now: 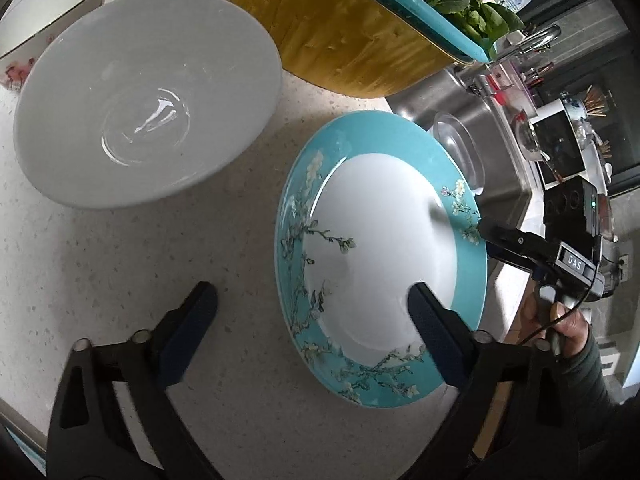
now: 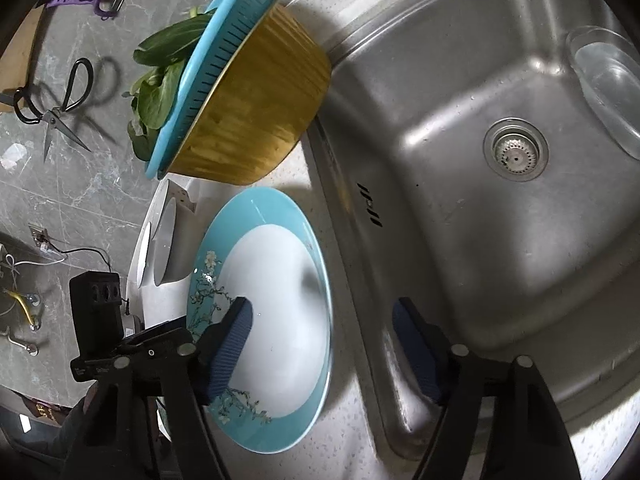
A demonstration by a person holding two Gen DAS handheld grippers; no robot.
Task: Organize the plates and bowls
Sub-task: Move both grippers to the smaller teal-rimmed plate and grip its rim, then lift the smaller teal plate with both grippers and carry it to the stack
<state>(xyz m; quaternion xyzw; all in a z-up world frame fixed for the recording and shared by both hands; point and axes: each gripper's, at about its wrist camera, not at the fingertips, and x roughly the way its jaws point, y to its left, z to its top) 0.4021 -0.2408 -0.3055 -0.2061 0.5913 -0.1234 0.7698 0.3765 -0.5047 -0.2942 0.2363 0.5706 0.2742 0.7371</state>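
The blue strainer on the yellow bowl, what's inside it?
Green leafy vegetables fill the blue strainer, which nests in the yellow bowl; the leaves poke past its rim. The leaves and the strainer wall hide whatever lies deeper down.

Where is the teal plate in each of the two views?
Left wrist view: the teal plate lies right of centre on the counter, at the sink's edge.
Right wrist view: the teal plate lies low and left of centre, left of the sink.
Shared landmark: the yellow basin with the greens, just beyond the plate.
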